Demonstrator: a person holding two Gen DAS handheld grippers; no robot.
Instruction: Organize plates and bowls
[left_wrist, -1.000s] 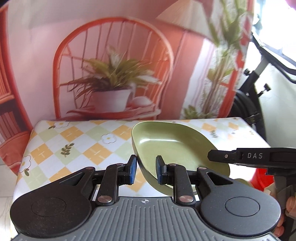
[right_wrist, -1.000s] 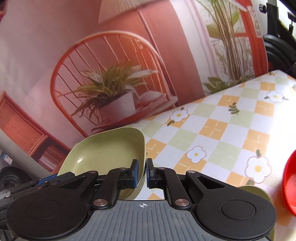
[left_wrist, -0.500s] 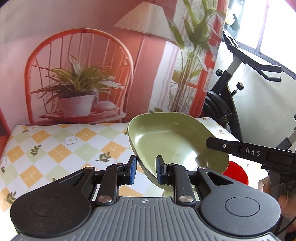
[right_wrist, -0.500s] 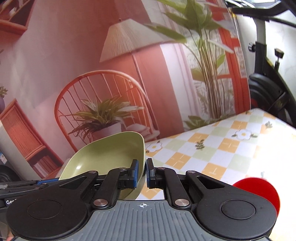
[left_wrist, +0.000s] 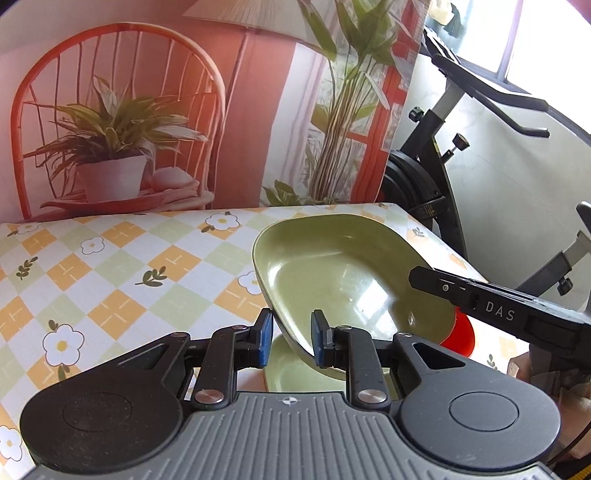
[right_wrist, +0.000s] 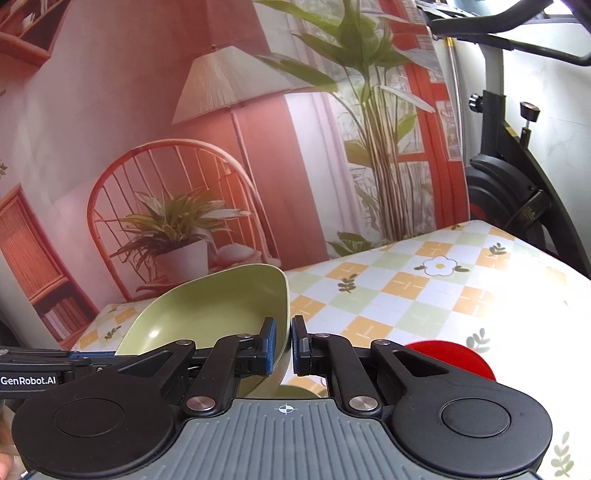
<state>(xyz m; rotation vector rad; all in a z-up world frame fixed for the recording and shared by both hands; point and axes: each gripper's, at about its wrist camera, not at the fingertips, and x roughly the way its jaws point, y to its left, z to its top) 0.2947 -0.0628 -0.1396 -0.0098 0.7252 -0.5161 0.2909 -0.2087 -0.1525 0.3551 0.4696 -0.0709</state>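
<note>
A pale green oblong dish (left_wrist: 351, 273) hangs tilted above the table, held at two opposite rims. My left gripper (left_wrist: 291, 341) is shut on its near rim, with the wall slanting between the blue pads. My right gripper (right_wrist: 283, 347) is shut on the other rim of the same green dish (right_wrist: 214, 306). Directly under it, a second green dish (left_wrist: 295, 380) lies flat on the table, mostly hidden. A red plate (left_wrist: 458, 336) lies just to the right, also seen in the right wrist view as the red plate (right_wrist: 454, 354).
The table (left_wrist: 110, 266) has a checked cloth with flowers, bare to the left and at the back. A printed backdrop (left_wrist: 147, 110) of a chair, a plant and a lamp stands behind it. An exercise bike (left_wrist: 443, 177) stands past the table's right edge.
Both grippers have carried the green dish to the right across the table. It now hangs lower, over the second green dish and beside the red plate.
</note>
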